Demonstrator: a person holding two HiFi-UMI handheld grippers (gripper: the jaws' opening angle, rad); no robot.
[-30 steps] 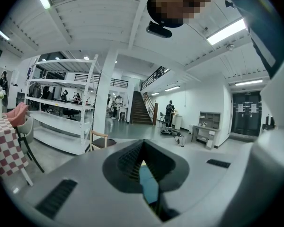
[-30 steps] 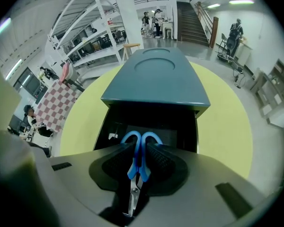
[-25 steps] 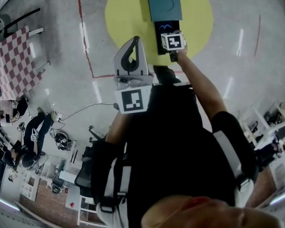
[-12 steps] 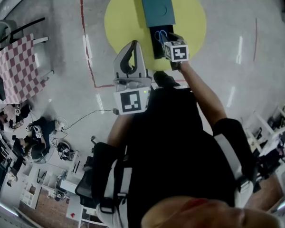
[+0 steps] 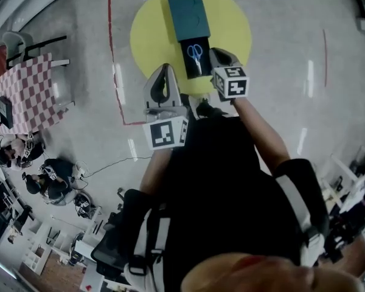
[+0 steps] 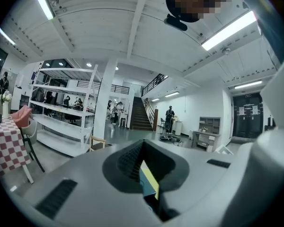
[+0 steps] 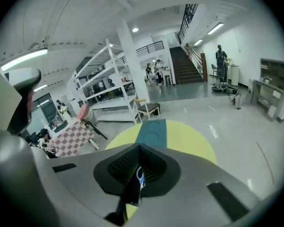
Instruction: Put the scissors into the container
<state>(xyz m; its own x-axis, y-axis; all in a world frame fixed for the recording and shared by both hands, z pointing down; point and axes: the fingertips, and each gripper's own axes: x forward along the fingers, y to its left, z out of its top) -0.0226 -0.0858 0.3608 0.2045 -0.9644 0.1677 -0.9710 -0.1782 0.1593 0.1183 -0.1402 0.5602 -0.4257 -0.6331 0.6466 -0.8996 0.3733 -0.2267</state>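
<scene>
The left cube and the right cube show black-and-white square markers. The left gripper hangs over the near edge of the yellow circle, its jaws closed to a narrow slit and holding nothing. The right gripper is closed just as narrowly and is also empty, with its tip just beside the near right corner of the container. The scissors lie inside this black open container. They are apart from both grippers, just left of the right gripper's tip. They have 2 blue handle loops and pale blades. A teal cover touches the container's far end.
</scene>
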